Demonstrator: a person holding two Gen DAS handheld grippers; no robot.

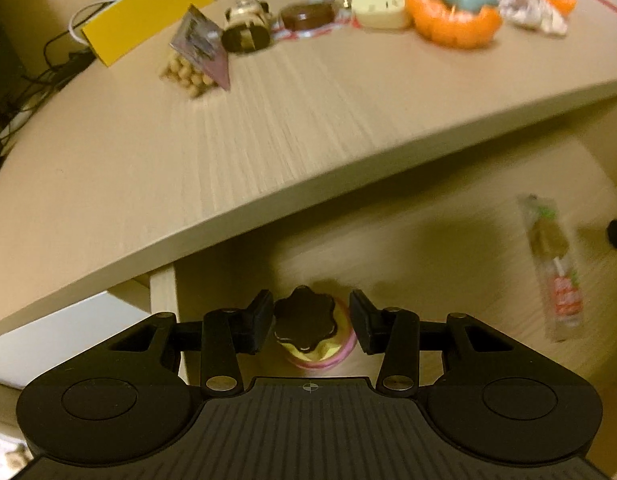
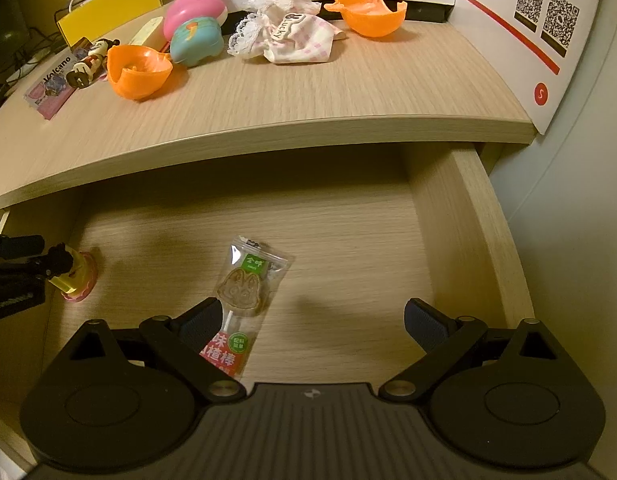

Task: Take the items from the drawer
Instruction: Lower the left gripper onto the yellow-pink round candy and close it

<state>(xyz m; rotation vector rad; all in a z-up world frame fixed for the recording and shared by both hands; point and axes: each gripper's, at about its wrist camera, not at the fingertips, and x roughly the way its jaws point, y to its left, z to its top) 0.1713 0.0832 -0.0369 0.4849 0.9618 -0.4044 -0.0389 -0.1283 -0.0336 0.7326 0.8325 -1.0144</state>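
Observation:
The wooden drawer (image 2: 480,240) is pulled out under the desk top. In the left wrist view a toy cupcake (image 1: 308,344) with a brown top, yellow body and pink base sits between the pads of my left gripper (image 1: 313,322), which is shut on it at the drawer's left side. The right wrist view shows the same cupcake (image 2: 78,276) tilted in that gripper (image 2: 48,264). A bagged lollipop (image 2: 244,292) lies flat on the drawer floor, also seen as a lollipop (image 1: 552,264) from the left. My right gripper (image 2: 312,316) hangs open above the drawer, its left finger over the packet's lower end.
The desk top (image 2: 308,96) carries two orange shell halves (image 2: 138,70), a pink and a teal toy (image 2: 196,42), a frilly cloth (image 2: 288,32), a figurine (image 2: 90,64), snack packets and a yellow box (image 2: 108,4). A white box (image 2: 540,40) stands at the right.

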